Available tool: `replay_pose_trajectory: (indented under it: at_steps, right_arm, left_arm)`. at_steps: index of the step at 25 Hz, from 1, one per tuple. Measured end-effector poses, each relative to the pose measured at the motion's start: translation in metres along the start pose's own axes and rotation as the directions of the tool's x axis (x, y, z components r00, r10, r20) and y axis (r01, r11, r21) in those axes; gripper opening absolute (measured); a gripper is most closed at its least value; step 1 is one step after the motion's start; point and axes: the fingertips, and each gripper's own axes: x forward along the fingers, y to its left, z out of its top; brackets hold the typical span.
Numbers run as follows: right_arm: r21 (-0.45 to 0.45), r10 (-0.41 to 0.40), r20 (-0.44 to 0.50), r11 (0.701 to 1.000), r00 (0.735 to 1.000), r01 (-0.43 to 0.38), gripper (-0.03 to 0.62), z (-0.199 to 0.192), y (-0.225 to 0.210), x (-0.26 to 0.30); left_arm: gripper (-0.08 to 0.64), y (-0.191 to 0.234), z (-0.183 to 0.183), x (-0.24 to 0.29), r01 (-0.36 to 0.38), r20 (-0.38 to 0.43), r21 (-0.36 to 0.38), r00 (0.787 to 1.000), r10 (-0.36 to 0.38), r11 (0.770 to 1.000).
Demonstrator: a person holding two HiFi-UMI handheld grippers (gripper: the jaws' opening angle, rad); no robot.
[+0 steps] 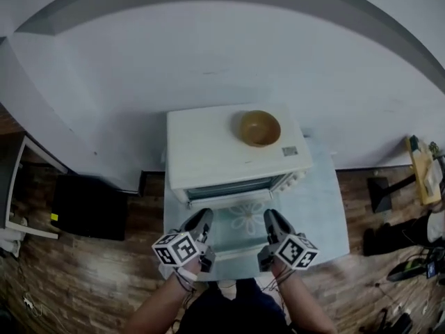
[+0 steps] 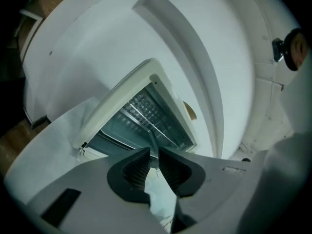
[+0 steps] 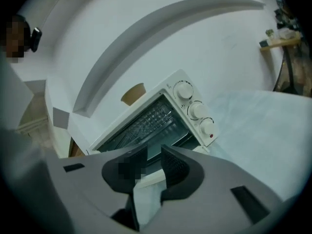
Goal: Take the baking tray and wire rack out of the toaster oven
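Observation:
A white toaster oven (image 1: 229,152) stands on a small table covered with a pale blue cloth (image 1: 316,207). Its glass door (image 1: 240,221) hangs open toward me. The wire rack (image 2: 146,112) sits inside the cavity and also shows in the right gripper view (image 3: 148,122). I cannot make out a baking tray. My left gripper (image 1: 203,218) (image 2: 154,155) hovers just in front of the door, its jaws a narrow gap apart with nothing between them. My right gripper (image 1: 272,218) (image 3: 154,152) is beside it, open a little wider and also empty.
A wooden bowl (image 1: 260,128) rests on the oven's top. Three knobs (image 3: 197,111) run down the oven's right front. A white wall stands close behind. A black box (image 1: 90,207) sits on the floor to the left, and clutter (image 1: 410,228) lies to the right.

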Motion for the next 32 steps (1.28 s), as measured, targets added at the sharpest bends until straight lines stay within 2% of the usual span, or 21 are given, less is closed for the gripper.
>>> replay_pose_trajectory:
  at_steps: [2, 6, 9, 12, 16, 18, 21, 26, 29, 32]
  right_arm:
    - [0.065, 0.036, -0.010, 0.997, 0.999, -0.035, 0.109, 0.001, -0.006, 0.021]
    - [0.222, 0.084, -0.042, 0.972, 0.996, -0.072, 0.141, -0.002, -0.021, 0.061]
    - [0.318, 0.076, -0.071, 0.947, 0.995, -0.050, 0.155, -0.006, -0.038, 0.086]
    - [0.443, 0.026, -0.090, 0.897, 0.996, 0.016, 0.175, -0.009, -0.056, 0.104]
    - [0.492, 0.071, -0.038, 0.869, 0.997, -0.043, 0.201, -0.001, -0.069, 0.134]
    - [0.524, 0.055, -0.045, 0.852, 0.997, -0.023, 0.209, -0.001, -0.075, 0.143]
    - [0.551, 0.029, -0.077, 0.834, 0.997, 0.019, 0.212, -0.006, -0.079, 0.152]
    - [0.573, 0.049, -0.078, 0.819, 0.996, 0.005, 0.212, -0.007, -0.077, 0.163]
    - [0.568, 0.087, -0.070, 0.822, 0.994, -0.032, 0.180, -0.008, -0.075, 0.166]
    - [0.564, 0.090, -0.088, 0.826, 0.992, -0.024, 0.130, -0.012, -0.077, 0.164]
  left_arm:
    - [0.078, 0.008, 0.000, 0.013, -0.017, 0.015, -0.093, 1.000, 0.019, 0.996]
    - [0.121, 0.028, 0.000, 0.033, -0.071, 0.065, -0.253, 0.994, 0.090, 0.965]
    - [0.150, 0.046, 0.003, 0.048, -0.103, 0.111, -0.318, 0.983, 0.145, 0.943]
    - [0.173, 0.063, 0.007, 0.061, -0.123, 0.157, -0.400, 0.967, 0.200, 0.908]
    - [0.184, 0.080, 0.017, 0.074, -0.148, 0.206, -0.430, 0.945, 0.256, 0.891]
    - [0.182, 0.084, 0.016, 0.076, -0.171, 0.216, -0.445, 0.932, 0.291, 0.879]
    - [0.151, 0.087, 0.014, 0.077, -0.172, 0.248, -0.451, 0.918, 0.308, 0.876]
    - [0.152, 0.090, 0.009, 0.073, -0.194, 0.259, -0.476, 0.901, 0.347, 0.858]
    - [0.158, 0.096, 0.011, 0.076, -0.202, 0.268, -0.481, 0.893, 0.363, 0.853]
    - [0.166, 0.103, 0.012, 0.082, -0.211, 0.271, -0.488, 0.886, 0.377, 0.847]
